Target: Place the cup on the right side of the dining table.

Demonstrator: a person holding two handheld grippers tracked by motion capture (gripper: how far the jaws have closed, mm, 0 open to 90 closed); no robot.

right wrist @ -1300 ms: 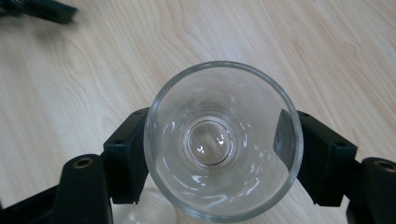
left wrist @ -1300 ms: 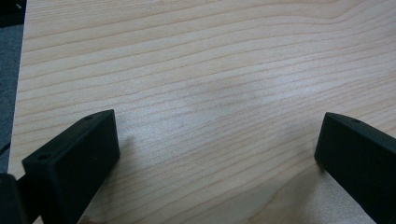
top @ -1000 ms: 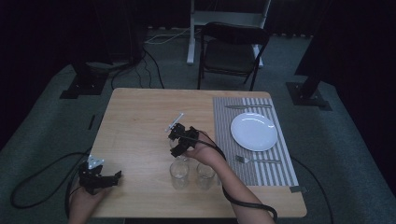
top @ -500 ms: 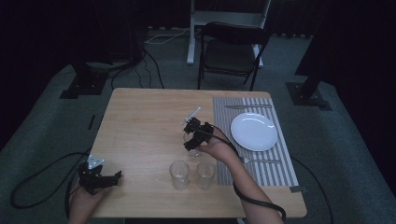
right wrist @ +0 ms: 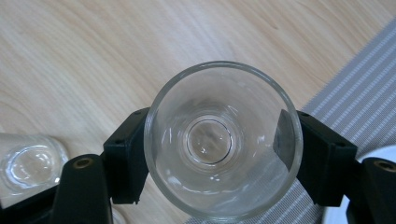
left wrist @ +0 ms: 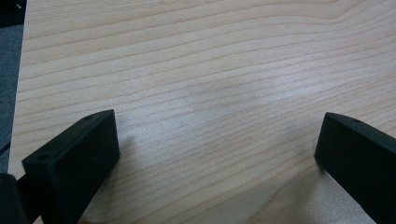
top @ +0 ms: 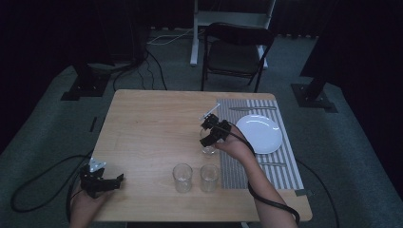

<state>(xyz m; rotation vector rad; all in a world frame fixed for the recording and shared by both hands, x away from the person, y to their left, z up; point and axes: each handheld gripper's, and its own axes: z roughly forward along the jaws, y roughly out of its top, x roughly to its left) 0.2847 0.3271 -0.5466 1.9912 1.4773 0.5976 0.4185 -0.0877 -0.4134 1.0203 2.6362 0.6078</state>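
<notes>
The right gripper (right wrist: pixel 212 154) clamps an empty clear drinking glass (right wrist: pixel 223 140) upright at the striped placemat's (top: pixel 285 166) left edge. Two more empty glasses (top: pixel 182 176) stand nearer the person. The left gripper (left wrist: pixel 217 154) rests wide open on the table (top: pixel 147 128).

Black blocky grippers: left gripper (top: pixel 114 179) with grey triangular top plate, right gripper (top: pixel 207 137) similar; black cables trailing; bare forearms.

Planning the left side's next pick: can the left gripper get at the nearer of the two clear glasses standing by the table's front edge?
Probably yes. The left gripper, jaws open, has bare wooden table between it and that clear glass tumbler.
</notes>
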